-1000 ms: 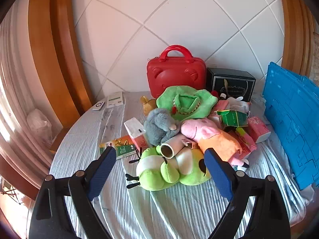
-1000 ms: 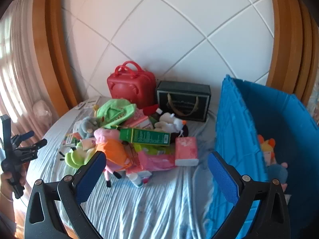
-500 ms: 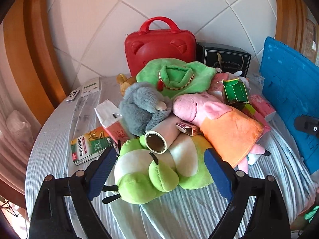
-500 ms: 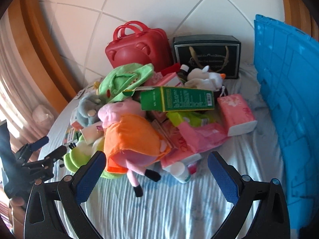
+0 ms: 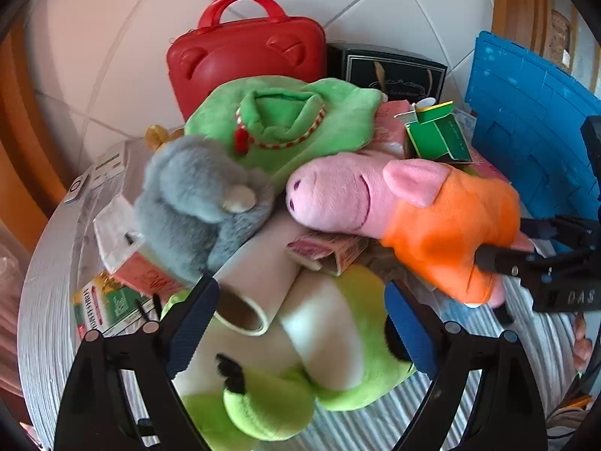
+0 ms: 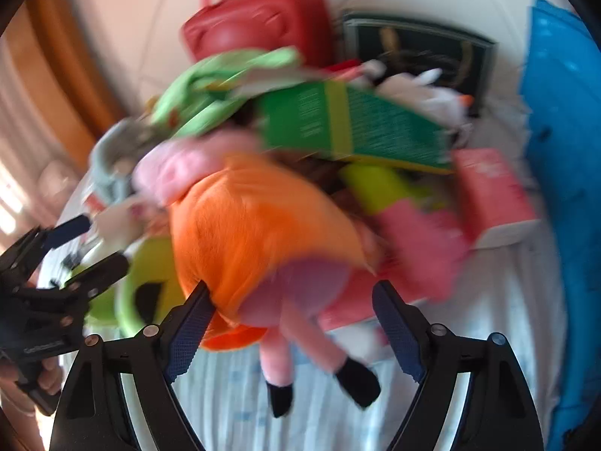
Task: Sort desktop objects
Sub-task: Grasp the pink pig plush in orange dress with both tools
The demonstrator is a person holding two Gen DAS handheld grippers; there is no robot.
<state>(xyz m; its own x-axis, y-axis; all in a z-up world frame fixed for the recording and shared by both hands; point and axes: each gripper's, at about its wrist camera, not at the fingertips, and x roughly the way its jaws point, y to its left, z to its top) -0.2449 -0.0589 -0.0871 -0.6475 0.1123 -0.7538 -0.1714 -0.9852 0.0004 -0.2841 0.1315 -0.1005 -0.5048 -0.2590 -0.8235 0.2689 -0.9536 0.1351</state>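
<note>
- The right gripper (image 6: 289,323) is closing around the pig toy (image 6: 259,233); it looks soft and light, best gripped at its orange body
- The left gripper (image 5: 300,319) stays apart over the green plush (image 5: 330,360)

L gripper (image 5: 296,312) points steeply down, both blue-padded fingers (image 5: 189,317) spread wide w/ a clear gap btwn them, nothing pinched. R gripper (image 6: 289,323) also angled down, jaws closing; its left pad touches the orange dress of a pig plush (image 6: 259,225) that sits btwn the fingers, right pad apart from it. View from R wrist is motion-blurred. A hand (image 6: 45,376) grips the L gripper's handle at the lower-left edge of that view.
</note>
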